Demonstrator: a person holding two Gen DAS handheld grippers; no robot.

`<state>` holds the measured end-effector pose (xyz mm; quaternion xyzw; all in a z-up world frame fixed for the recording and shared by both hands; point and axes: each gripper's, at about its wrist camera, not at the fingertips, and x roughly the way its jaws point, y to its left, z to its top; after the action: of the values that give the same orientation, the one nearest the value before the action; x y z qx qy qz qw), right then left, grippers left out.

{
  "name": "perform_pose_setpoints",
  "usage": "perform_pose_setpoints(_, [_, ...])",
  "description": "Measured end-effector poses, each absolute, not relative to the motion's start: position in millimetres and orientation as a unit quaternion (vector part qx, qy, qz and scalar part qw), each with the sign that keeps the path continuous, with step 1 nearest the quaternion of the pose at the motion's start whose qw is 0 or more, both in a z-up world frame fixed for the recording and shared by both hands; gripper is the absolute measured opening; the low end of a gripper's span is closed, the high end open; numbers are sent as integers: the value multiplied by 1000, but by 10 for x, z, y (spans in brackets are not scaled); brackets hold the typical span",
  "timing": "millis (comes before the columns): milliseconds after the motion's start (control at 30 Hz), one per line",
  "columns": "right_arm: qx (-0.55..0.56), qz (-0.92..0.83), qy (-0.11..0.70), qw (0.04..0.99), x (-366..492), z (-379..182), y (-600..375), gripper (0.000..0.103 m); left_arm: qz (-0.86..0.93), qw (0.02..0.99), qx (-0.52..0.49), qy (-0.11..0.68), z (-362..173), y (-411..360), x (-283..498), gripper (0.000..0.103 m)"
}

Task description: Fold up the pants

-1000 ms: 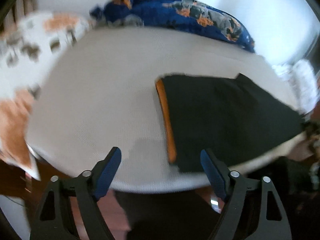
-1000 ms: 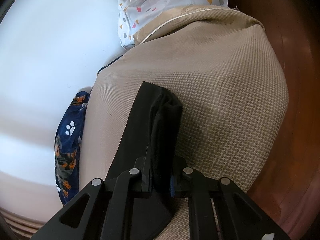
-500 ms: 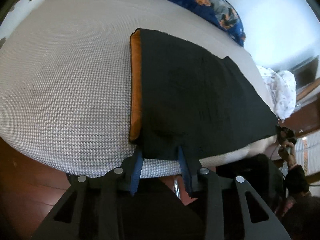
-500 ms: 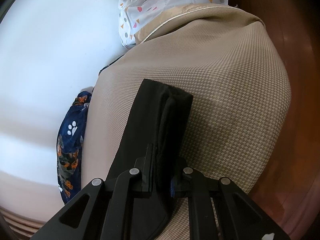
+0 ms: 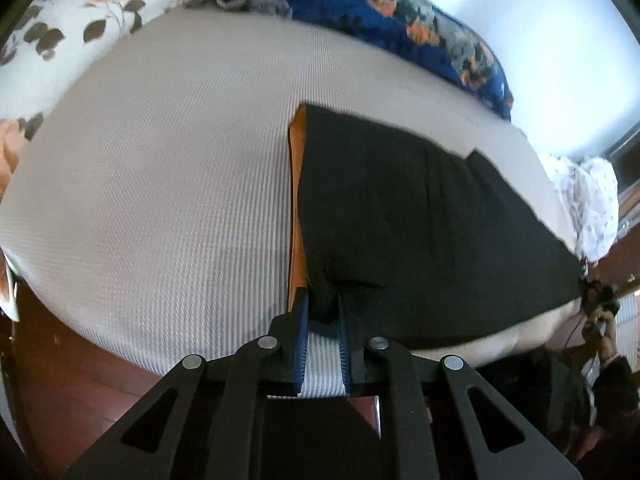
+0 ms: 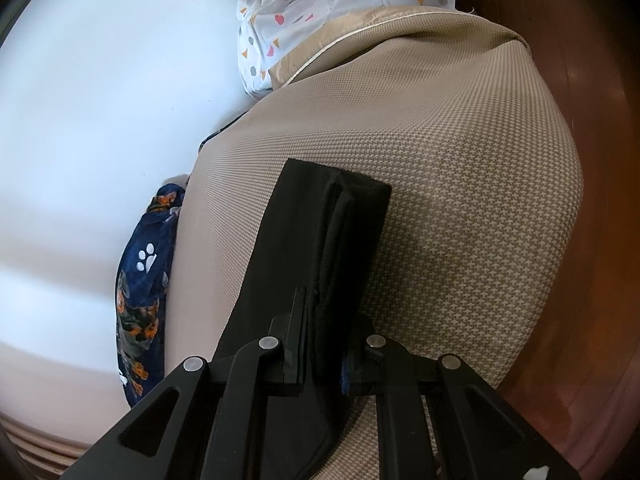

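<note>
Your left gripper (image 5: 323,312) has just closed its jaws on the near corner of the black pants (image 5: 420,220), beside the orange waistband (image 5: 295,208), so that end is ready to lift. The pants lie flat along the near right of the bed (image 5: 160,200). Your right gripper (image 6: 324,344) is clamped on the other end, so both ends are held. The floral pillow (image 5: 60,40) at far left and the blue blanket (image 5: 380,4) are well apart from the pants; nothing blocks the fold

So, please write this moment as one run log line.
left tongs: shut on pants corner | right tongs: shut on pants hem | pants: flat on bed
</note>
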<state>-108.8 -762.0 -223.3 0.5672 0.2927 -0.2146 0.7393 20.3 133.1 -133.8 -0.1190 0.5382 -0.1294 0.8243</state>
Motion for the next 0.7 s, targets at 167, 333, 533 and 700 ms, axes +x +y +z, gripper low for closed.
perform_pose_setpoints(167, [566,-215,293,740,-1094,-2242,-7621,13,-125,836,-82,527,-1290,1229,205,14])
perform_pose_setpoints(333, [565,-213,294,741,-1085,-2246,-7638,12,-118,818,-105,554,-1480,1316,212,14])
perform_pose_setpoints(533, [568,-214,294,739,-1084,-2242,-7655,10,-113,827,-74,547,-1475,1244,205,14])
perform_pose_setpoints(700, [573,-207,292,737,-1076,-2251,-7674,10,-102,838,-27,536,-1436,1125,161,16])
